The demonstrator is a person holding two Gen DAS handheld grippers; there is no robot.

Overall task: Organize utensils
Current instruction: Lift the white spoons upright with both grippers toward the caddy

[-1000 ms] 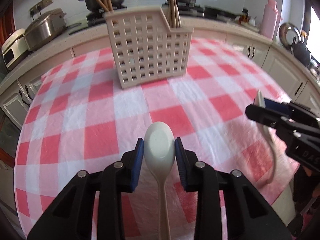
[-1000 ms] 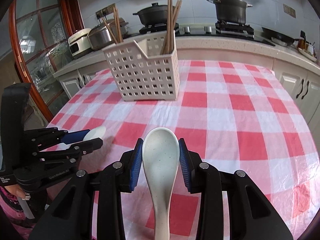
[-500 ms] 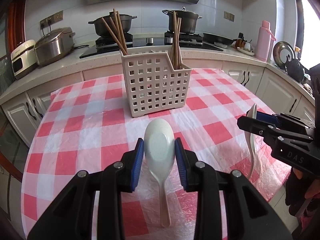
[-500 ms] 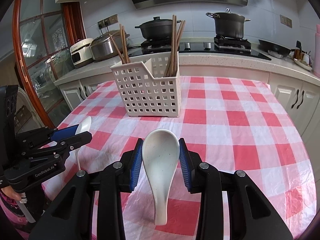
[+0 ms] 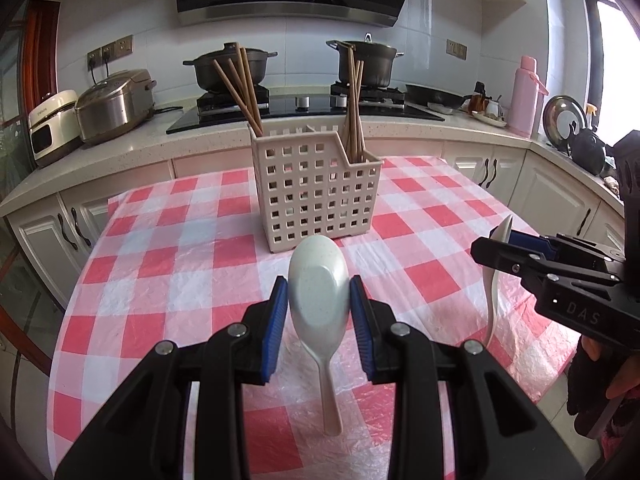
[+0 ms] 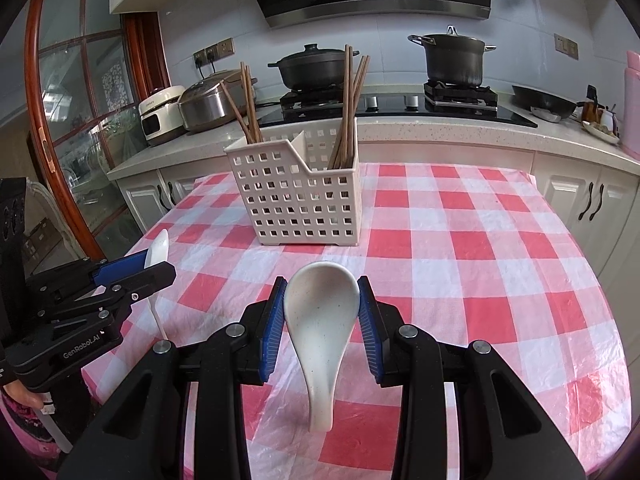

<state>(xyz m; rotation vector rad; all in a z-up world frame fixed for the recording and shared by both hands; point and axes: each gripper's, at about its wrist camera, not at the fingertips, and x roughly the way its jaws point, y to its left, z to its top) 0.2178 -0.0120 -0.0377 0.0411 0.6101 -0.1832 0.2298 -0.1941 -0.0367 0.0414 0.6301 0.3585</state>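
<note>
My left gripper [image 5: 319, 298] is shut on a pale green soup spoon [image 5: 318, 284], bowl up and handle hanging down, held above the table. My right gripper [image 6: 322, 300] is shut on a white speckled soup spoon [image 6: 320, 312] in the same way. A cream perforated utensil basket [image 5: 316, 196] stands upright at the table's middle with brown chopsticks [image 5: 240, 84] in two compartments; it also shows in the right wrist view [image 6: 296, 196]. Each gripper shows in the other's view: the right one [image 5: 504, 244] and the left one [image 6: 152, 266].
The round table has a red and white checked cloth [image 5: 168, 264]. Behind it runs a kitchen counter with a stove, two black pots [image 5: 228, 66], rice cookers [image 5: 114, 104] and a pink flask [image 5: 528, 96]. White cabinets [image 6: 592, 208] stand close to the table's far edge.
Both grippers have lifted and tilted up with their spoons, so the spoons hang higher above the cloth. The basket now looks farther off. Both grips are unchanged.
</note>
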